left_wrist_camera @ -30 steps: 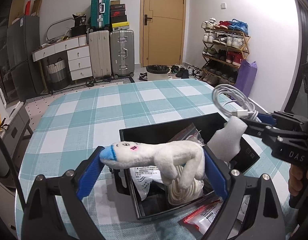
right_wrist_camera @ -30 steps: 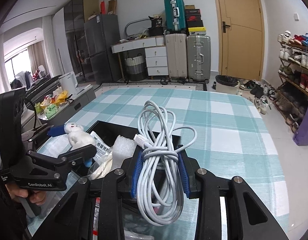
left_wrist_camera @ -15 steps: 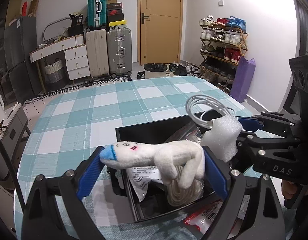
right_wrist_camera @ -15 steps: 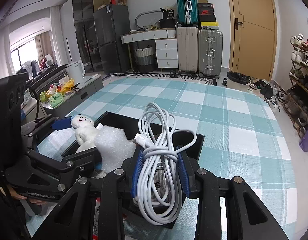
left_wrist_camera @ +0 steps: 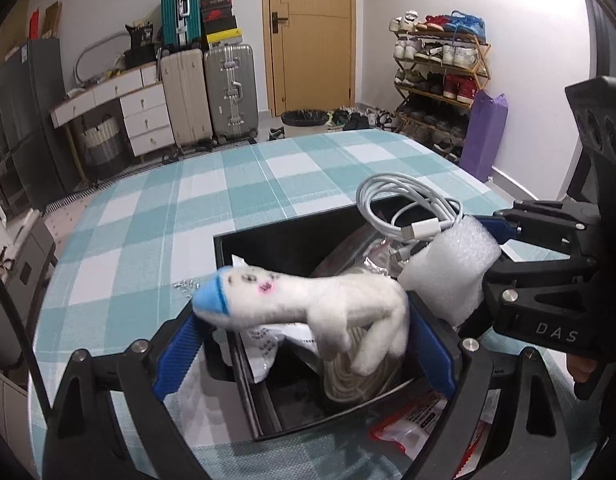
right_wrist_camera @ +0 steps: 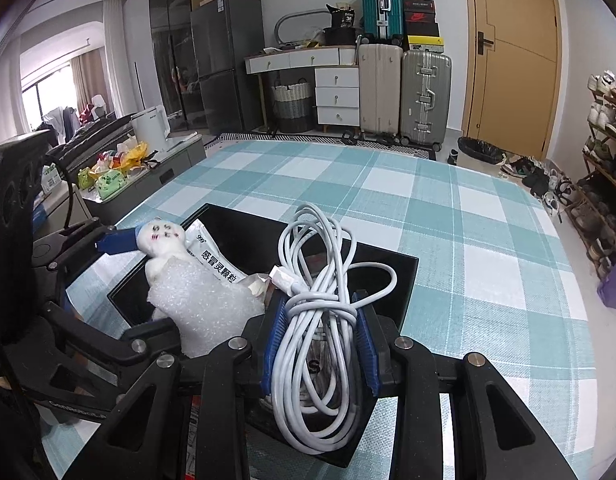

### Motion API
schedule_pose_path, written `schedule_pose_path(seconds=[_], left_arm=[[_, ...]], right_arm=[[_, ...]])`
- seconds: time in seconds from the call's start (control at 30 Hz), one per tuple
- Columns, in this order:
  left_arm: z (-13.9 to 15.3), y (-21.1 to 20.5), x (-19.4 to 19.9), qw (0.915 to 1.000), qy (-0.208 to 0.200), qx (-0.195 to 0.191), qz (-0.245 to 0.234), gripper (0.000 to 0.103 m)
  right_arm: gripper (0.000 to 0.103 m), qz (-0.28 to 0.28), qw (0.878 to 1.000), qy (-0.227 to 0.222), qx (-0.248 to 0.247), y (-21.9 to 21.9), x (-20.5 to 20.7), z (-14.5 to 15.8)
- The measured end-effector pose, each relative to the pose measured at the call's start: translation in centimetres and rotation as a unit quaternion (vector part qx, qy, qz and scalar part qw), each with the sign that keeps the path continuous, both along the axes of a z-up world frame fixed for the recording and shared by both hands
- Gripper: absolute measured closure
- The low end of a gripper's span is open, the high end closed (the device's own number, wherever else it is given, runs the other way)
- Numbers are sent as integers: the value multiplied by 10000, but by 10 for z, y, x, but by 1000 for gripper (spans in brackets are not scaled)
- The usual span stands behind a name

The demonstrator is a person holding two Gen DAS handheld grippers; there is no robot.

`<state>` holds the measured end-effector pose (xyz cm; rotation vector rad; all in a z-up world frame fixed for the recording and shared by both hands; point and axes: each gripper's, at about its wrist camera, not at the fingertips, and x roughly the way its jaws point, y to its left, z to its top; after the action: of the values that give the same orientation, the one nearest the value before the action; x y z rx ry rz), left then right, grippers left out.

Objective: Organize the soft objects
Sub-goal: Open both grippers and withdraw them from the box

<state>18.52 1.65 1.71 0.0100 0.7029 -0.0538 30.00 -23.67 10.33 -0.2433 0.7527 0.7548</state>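
My left gripper [left_wrist_camera: 304, 344] is shut on a white plush toy [left_wrist_camera: 308, 304] with a blue cap, held over the near side of a black open box [left_wrist_camera: 244, 240]. The toy also shows in the right wrist view [right_wrist_camera: 164, 240]. My right gripper [right_wrist_camera: 319, 340] is shut on a coiled white cable [right_wrist_camera: 319, 300], held over the box [right_wrist_camera: 403, 280]. The cable also shows in the left wrist view [left_wrist_camera: 403, 212], with the right gripper [left_wrist_camera: 479, 236] at the box's right side. A piece of white bubble wrap [left_wrist_camera: 447, 268] sits against the right gripper, also in the right wrist view [right_wrist_camera: 200, 308].
The box holds a medicine sachet [right_wrist_camera: 216, 260], a cord bundle [left_wrist_camera: 355, 372] and plastic packets. A red-and-white packet [left_wrist_camera: 411, 424] lies on the teal checked tablecloth [left_wrist_camera: 188, 208] by the box's near corner. Suitcases, drawers and a shoe rack stand beyond the table.
My right gripper has moved left with the cable, from beside the box to over it. The bubble wrap moved with it. My left gripper has kept hold of the toy, shifting slightly.
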Motion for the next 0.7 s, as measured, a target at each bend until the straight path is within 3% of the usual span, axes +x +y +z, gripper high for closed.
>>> schedule_pose_path(seconds=[0.1, 0.47, 0.7], left_arm=[[0, 0, 0, 10000, 10, 13, -29, 11], [9, 5, -13, 9999, 5, -159, -50, 4], [15, 6, -23, 9998, -71, -76, 158, 0]], right_arm=[[69, 7, 10000, -82, -1, -2, -1, 1], [19, -252, 9986, -385, 252, -35, -13, 25], [3, -356, 9983, -380, 272, -55, -32, 30]])
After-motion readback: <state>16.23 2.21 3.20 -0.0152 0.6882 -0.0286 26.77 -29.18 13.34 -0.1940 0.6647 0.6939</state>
